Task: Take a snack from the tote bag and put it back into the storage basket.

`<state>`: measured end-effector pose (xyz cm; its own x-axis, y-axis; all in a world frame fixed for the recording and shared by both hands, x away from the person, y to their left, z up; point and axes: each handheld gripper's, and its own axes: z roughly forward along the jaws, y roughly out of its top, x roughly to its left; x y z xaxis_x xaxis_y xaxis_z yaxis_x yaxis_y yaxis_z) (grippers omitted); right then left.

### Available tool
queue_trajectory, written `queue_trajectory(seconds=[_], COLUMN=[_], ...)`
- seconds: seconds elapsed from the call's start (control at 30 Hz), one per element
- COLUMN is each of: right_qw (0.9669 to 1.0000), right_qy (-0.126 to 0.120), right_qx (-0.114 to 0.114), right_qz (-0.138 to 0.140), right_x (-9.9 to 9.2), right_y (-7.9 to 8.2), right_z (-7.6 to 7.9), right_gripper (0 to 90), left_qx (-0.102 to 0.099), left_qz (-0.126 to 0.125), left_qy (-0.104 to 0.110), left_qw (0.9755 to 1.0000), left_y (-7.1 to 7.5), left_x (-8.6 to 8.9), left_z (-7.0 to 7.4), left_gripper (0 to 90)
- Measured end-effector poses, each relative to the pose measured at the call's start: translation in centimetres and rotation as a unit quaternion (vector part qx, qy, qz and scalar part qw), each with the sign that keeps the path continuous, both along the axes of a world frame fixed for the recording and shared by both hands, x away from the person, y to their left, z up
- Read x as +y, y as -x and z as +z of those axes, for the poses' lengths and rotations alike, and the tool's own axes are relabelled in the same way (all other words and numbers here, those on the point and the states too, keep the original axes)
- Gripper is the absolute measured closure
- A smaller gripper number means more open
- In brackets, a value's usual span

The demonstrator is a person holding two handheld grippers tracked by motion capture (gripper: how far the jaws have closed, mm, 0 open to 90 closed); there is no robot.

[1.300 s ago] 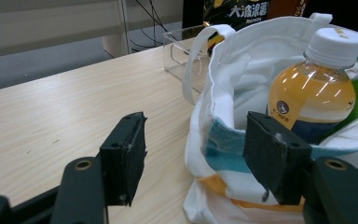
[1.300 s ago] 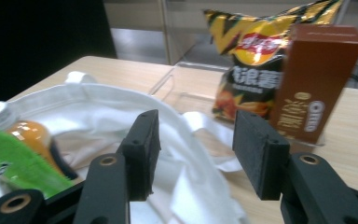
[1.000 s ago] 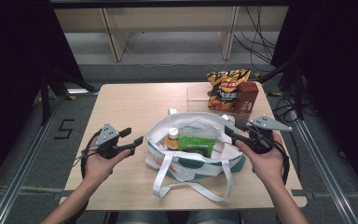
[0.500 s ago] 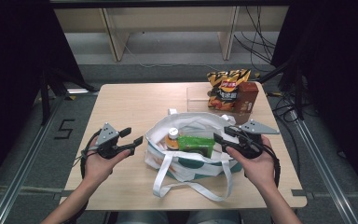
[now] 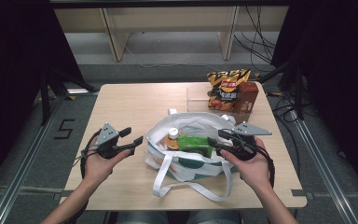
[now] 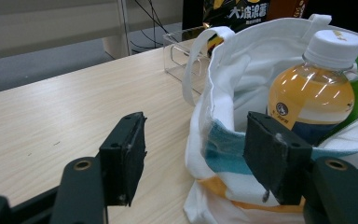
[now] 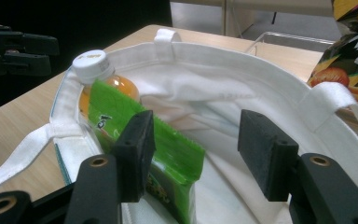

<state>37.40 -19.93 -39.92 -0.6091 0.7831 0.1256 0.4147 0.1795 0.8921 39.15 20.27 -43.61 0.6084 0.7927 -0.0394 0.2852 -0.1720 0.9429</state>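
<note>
Mid-table, nearer the front edge, sits a white tote point(image 5: 193, 154) w/ teal and orange stripes, mouth open upward, straps trailing toward the front edge. Inside: juice bottle point(image 5: 171, 138), white cap, upright at the bag's left side; green packet point(image 5: 195, 143) just right of it, leaning against the bottle. L gripper point(image 5: 130, 141) held at the bag's left side, jaws spread, nothing pinched; in the left gripper view its right pad sits just in front of the tote wall point(image 6: 223, 149), left pad over bare table point(image 6: 74, 107) — can't tell if the pad touches the cloth. R gripper point(image 5: 221, 139) at the bag's right rim, pointing into the opening; jaws have just been opening, now spread wide. In the right gripper view the packet's point(image 7: 158, 154) top edge lies just by the left pad, rest of the gap shows white bag lining point(image 7: 223, 116); pads not pressing on anything. Bottle point(image 7: 95, 79) visible beyond the packet, at the far rim. Back right of the table: clear tray point(image 5: 198, 97) w/ a chip bag point(image 5: 224, 88) and a brown box point(image 5: 246, 97) standing side by side, well apart from the tote's rear rim. Both hands stay low at the front edge, one each side of the bag.
</note>
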Motion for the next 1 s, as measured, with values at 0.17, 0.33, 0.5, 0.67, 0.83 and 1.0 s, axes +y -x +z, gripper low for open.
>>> queue_trajectory(seconds=[0.17,0.33,0.5,0.67,0.83,1.0], right_qw=[0.9999,0.9999,0.9997,0.9995,0.9995,0.9993], right_qy=[0.000,-0.005,0.000,-0.006,0.003,0.017], right_qx=[0.014,0.016,0.022,0.031,0.028,0.024], right_qz=[0.002,0.004,0.007,0.005,0.016,0.023], right_x=[0.4,0.8,1.1,1.2,1.2,1.4], right_y=[0.0,-0.1,-0.2,-0.4,-0.5,-0.6], right_z=[-0.3,-0.8,-1.0,-1.1,-1.2,-1.5], right_gripper=[46.0,45.3,45.0,43.1,43.4,46.3], left_qx=[0.001,0.000,0.000,0.001,0.001,0.002], left_qz=[0.000,0.000,-0.001,-0.001,-0.001,-0.001], left_qy=[0.000,0.000,0.000,0.000,0.000,0.001], left_qw=[1.0000,1.0000,1.0000,1.0000,1.0000,1.0000], left_y=[0.0,0.0,0.0,0.0,0.0,0.0], left_x=[0.0,0.0,0.0,-0.1,-0.1,-0.1], left_z=[0.0,0.0,0.0,0.0,0.0,0.0], left_gripper=[38.2,38.2,38.1,38.1,38.1,38.1])
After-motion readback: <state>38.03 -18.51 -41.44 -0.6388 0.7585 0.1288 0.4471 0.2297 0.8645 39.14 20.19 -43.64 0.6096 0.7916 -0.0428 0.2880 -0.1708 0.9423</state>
